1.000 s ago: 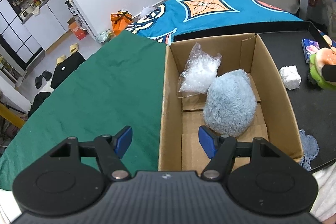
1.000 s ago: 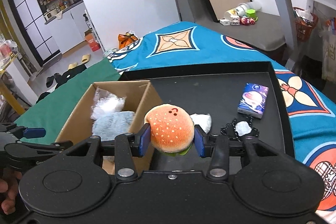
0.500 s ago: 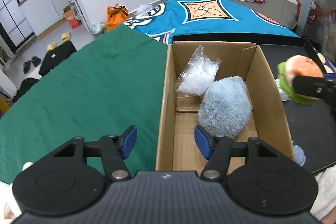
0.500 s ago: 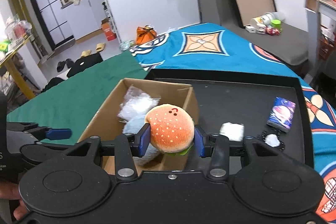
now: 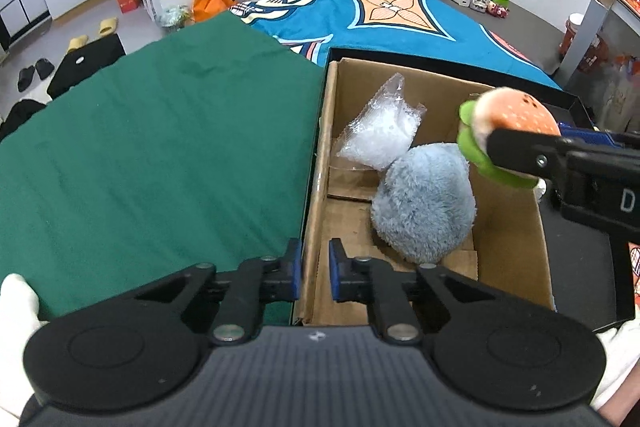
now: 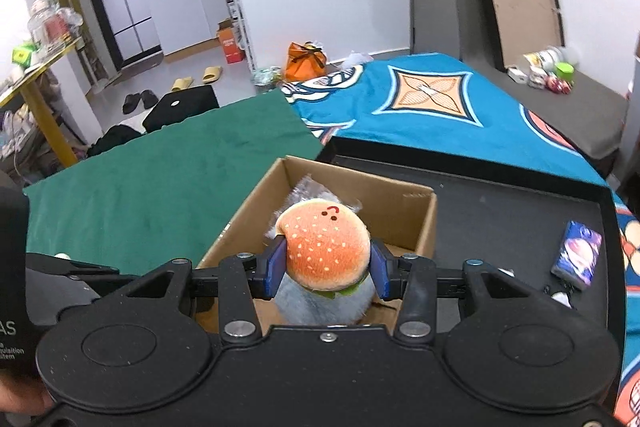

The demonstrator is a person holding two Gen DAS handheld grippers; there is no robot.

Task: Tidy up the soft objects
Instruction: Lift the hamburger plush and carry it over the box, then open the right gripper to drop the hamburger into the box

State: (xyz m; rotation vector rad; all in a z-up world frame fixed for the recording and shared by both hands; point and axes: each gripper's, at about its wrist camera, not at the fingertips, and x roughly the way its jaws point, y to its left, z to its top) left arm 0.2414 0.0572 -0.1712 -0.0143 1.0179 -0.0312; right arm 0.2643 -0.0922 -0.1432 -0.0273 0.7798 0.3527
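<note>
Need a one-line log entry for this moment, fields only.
right tongs: shut on burger plush | position: over cardboard box | left tongs: shut on box wall | in box: blue fluffy plush, plastic bag

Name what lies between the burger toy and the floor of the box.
The fluffy blue ball sits under the burger toy, which the right claw holds over the box; the right wrist view shows it.

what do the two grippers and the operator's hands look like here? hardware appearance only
Both the left gripper and right gripper share one build: matte black plastic body with a ribbed top, two round discs, black linkage arms with silver pivot screws, blue pads on the fingertips. White lettering marks the side of the right one's body. No cables visible. A white glove covers the left hand.
</note>
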